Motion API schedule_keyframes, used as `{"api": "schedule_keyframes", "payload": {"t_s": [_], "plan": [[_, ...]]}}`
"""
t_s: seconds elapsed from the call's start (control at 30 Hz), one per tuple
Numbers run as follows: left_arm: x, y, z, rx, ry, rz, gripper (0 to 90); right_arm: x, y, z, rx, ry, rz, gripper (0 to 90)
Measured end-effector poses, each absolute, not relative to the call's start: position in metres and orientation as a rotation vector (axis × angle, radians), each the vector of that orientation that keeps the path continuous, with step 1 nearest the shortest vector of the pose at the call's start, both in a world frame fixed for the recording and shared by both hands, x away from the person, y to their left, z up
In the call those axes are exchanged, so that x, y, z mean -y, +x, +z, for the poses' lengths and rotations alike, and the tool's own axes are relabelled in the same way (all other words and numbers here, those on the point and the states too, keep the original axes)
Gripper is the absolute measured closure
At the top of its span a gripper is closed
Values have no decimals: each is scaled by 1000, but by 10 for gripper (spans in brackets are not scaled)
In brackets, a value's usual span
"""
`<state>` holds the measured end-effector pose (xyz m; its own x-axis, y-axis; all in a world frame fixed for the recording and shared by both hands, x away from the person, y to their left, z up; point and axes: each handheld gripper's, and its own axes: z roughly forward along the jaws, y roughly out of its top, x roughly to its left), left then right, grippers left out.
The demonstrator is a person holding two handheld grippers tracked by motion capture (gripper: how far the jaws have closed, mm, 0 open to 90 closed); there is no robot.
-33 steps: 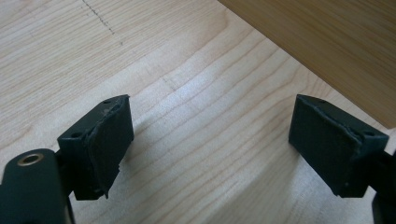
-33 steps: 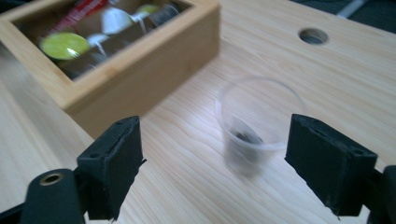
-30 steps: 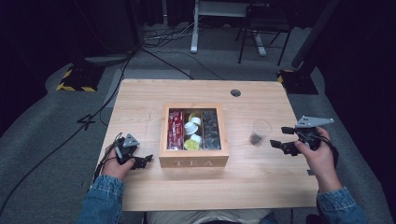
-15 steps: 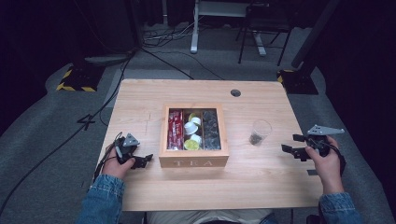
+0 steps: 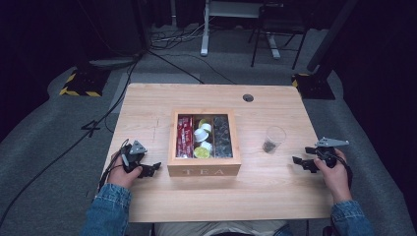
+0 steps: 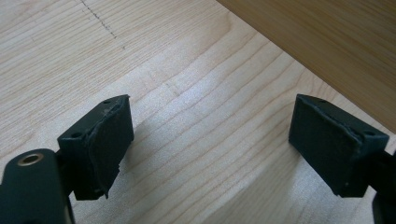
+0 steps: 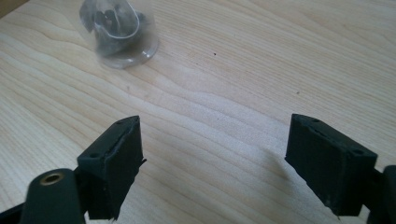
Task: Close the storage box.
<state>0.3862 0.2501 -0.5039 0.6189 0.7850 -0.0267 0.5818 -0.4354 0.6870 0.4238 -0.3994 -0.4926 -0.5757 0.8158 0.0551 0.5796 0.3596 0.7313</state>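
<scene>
A wooden tea box (image 5: pixel 204 169) marked TEA stands open at the table's middle, holding red packets, white and yellow pods and dark packets. My left gripper (image 5: pixel 150 168) rests on the table just left of the box, open and empty; in the left gripper view (image 6: pixel 210 140) its jaws stand wide over bare wood, with the box wall (image 6: pixel 327 37) at the upper right. My right gripper (image 5: pixel 300 161) is open and empty near the right edge. A clear plastic cup (image 5: pixel 273 138) with something dark inside stands left of it, blurred in the right gripper view (image 7: pixel 119 30).
The light wooden table (image 5: pixel 147 105) has a round cable hole (image 5: pixel 248 98) at its far side. Beyond it on the grey floor are cables, a desk frame (image 5: pixel 204 29) and a chair base. Bare wood lies in front of the box and around the cup.
My right gripper has drawn back from the cup toward the right edge and nearer the person. The left gripper has stayed put beside the box.
</scene>
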Motion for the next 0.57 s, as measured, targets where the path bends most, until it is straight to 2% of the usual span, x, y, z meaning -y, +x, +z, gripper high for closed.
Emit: {"api": "schedule_keyframes", "payload": {"t_s": [0.2,0.57], "plan": [[-250,386,-504,-1069,2172,392,143,397,425,-499,-2309,1218,1015,181],[-250,388,-504,-1058,2177,398,136,390,420,-504,-2255,1242,980,121]]}}
